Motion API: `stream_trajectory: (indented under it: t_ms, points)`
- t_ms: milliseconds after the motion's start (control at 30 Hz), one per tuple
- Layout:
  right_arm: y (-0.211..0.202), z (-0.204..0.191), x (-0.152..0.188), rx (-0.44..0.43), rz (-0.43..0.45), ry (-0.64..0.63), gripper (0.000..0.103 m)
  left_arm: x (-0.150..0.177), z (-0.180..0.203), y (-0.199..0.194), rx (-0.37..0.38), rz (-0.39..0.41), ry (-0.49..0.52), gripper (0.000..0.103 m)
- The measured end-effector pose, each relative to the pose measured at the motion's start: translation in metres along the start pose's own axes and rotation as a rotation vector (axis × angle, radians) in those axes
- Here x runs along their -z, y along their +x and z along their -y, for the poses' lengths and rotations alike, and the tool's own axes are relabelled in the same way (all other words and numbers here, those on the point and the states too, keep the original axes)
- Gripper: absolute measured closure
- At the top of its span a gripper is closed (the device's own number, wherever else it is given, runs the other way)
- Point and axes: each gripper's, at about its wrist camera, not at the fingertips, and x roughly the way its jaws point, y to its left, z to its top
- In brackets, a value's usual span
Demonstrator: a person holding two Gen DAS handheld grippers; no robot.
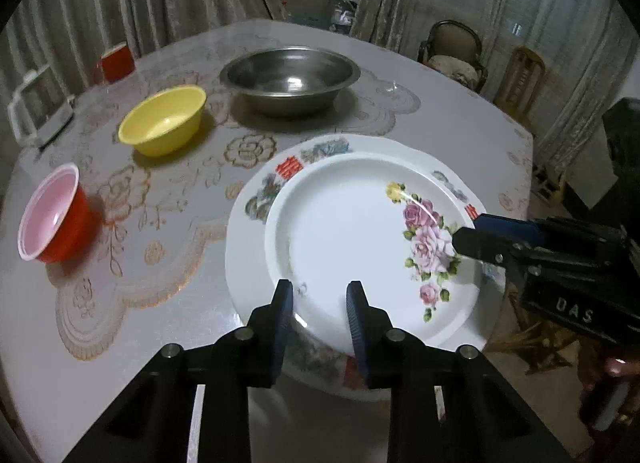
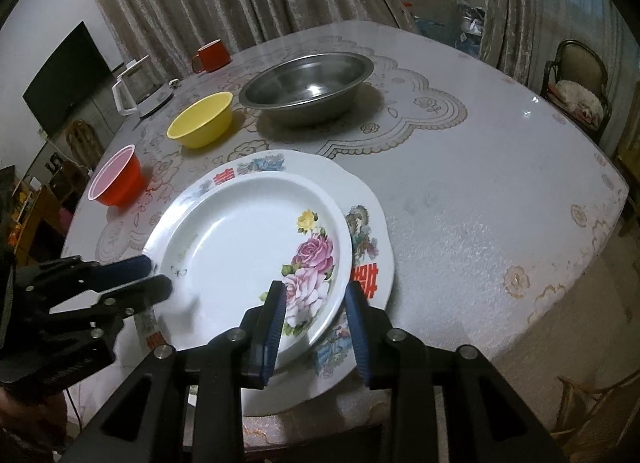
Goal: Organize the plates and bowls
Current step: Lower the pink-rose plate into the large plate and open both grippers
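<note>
A white plate with pink roses (image 1: 352, 231) (image 2: 240, 231) lies on a larger plate with a patterned rim (image 1: 248, 231) (image 2: 372, 247) at the table's near edge. My left gripper (image 1: 320, 299) (image 2: 160, 275) is closed on the rose plate's near left rim. My right gripper (image 2: 316, 299) (image 1: 466, 231) is clamped on the same plate's rim by the roses. Further back stand a yellow bowl (image 1: 164, 123) (image 2: 202, 119), a red bowl with a pink inside (image 1: 52, 215) (image 2: 116, 179) and a steel basin (image 1: 290, 79) (image 2: 308, 83).
A red mug (image 1: 116, 63) (image 2: 212, 55) and a white kettle (image 1: 40, 107) (image 2: 136, 87) stand at the far left of the lace-covered table (image 2: 480, 191). Wooden chairs (image 1: 456, 51) stand beyond the table's right side, and curtains hang behind.
</note>
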Motion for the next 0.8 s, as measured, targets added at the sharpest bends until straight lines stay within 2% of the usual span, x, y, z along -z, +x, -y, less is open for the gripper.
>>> stream_trajectory:
  t_ms: [167,333,433,500,567,667,800]
  points:
    - [-0.002,0.001,0.002,-0.012,-0.001,0.007,0.073,-0.001,0.01,0.017,0.062,-0.045,0.0,0.076]
    - [-0.006,0.003,0.007,-0.025,0.004,0.015,0.073,0.007,0.024,0.014,0.07,-0.031,0.01,0.072]
    - [-0.006,0.002,0.008,-0.029,0.005,0.023,0.073,0.01,0.027,0.005,0.05,-0.007,0.017,0.057]
    - [-0.006,0.001,0.008,-0.027,0.005,0.025,0.073,0.01,0.027,-0.002,0.043,0.017,0.015,0.039]
    - [-0.007,-0.002,0.01,-0.018,0.01,0.021,0.072,0.009,0.025,-0.009,0.037,0.043,0.007,0.028]
    - [-0.009,-0.002,0.011,-0.027,0.019,0.035,0.071,0.009,0.025,-0.016,0.012,0.064,0.012,0.025]
    - [-0.014,-0.005,0.01,-0.024,0.037,0.026,0.071,0.009,0.016,-0.021,0.019,0.08,-0.022,0.019]
